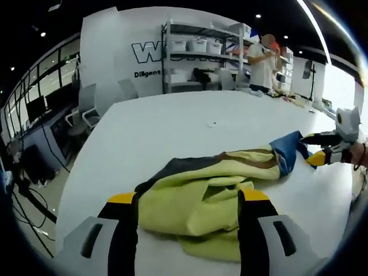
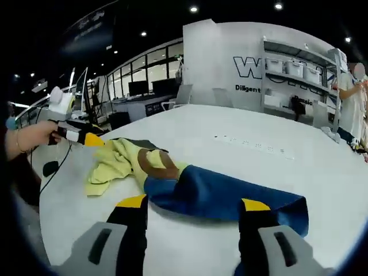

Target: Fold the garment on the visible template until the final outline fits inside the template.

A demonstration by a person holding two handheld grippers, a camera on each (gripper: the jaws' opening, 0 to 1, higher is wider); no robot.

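Observation:
A crumpled garment (image 1: 207, 195) in yellow-green, with dark, brown and blue parts, lies on a white table (image 1: 161, 132). My left gripper (image 1: 188, 198) is open, its jaws wide apart on either side of the yellow-green end. The right gripper (image 1: 315, 150) comes in from the right at the blue end (image 1: 287, 152). In the right gripper view the blue part (image 2: 218, 195) lies between the jaws of my open right gripper (image 2: 194, 203), and yellow fabric (image 2: 118, 164) spreads beyond it. The left gripper (image 2: 86, 138), held by a hand (image 2: 29, 138), sits at that far yellow end.
Small marks (image 2: 253, 145) dot the tabletop past the garment. Shelving with white bins (image 1: 198, 57) and a standing person (image 1: 263, 63) are behind the table. Office chairs and desks (image 1: 80, 112) line its left side, beyond the table edge (image 1: 69, 190).

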